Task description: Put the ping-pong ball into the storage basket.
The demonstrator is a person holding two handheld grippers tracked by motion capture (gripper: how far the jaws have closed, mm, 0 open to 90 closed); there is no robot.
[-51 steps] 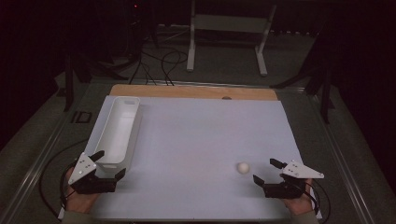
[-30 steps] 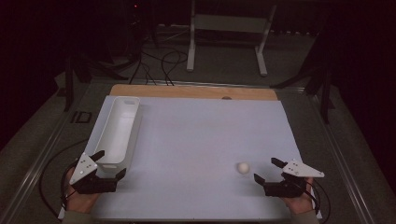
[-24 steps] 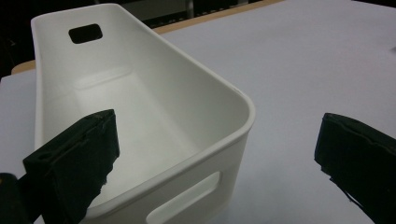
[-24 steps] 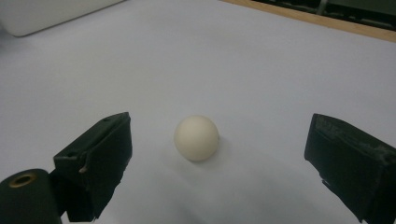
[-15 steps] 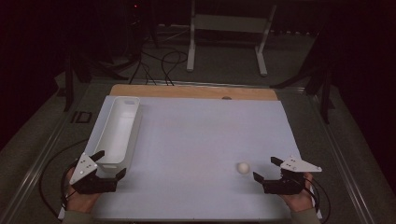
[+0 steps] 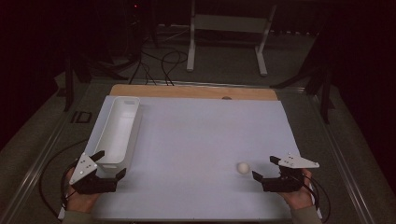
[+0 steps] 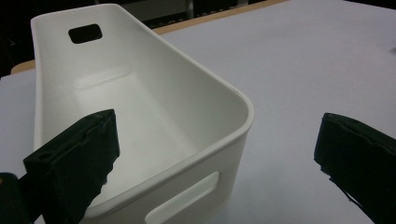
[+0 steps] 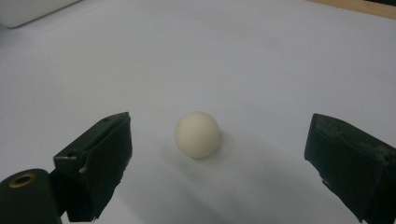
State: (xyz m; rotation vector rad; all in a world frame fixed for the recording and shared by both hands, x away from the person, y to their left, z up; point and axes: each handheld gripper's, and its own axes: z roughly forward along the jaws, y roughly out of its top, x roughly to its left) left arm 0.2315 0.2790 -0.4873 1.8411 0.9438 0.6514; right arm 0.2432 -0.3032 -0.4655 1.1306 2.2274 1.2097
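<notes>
A small cream ball (image 6: 243, 168) lies on the white table cover at the front right. My right gripper (image 6: 264, 169) is open just right of it, jaws wide and pointing at it; in the right gripper view the ball (image 8: 197, 134) sits on the cover a little ahead of the two black pads (image 8: 95, 163). A long white bin (image 6: 118, 130) stands empty along the left side. My left gripper (image 6: 110, 164) is open at the bin's near end; in the left gripper view the bin (image 7: 140, 116) has its near corner between the spread jaws.
The white cover (image 6: 196, 140) spreads over the table, with a wooden strip (image 6: 191, 91) along the far edge. A metal stand (image 6: 224, 37) and cables lie on the dark floor beyond. Cables trail from both grippers at the front corners.
My right gripper has tilted slightly and edged toward the ball. The left gripper, the ball and the bin have stayed where they were.
</notes>
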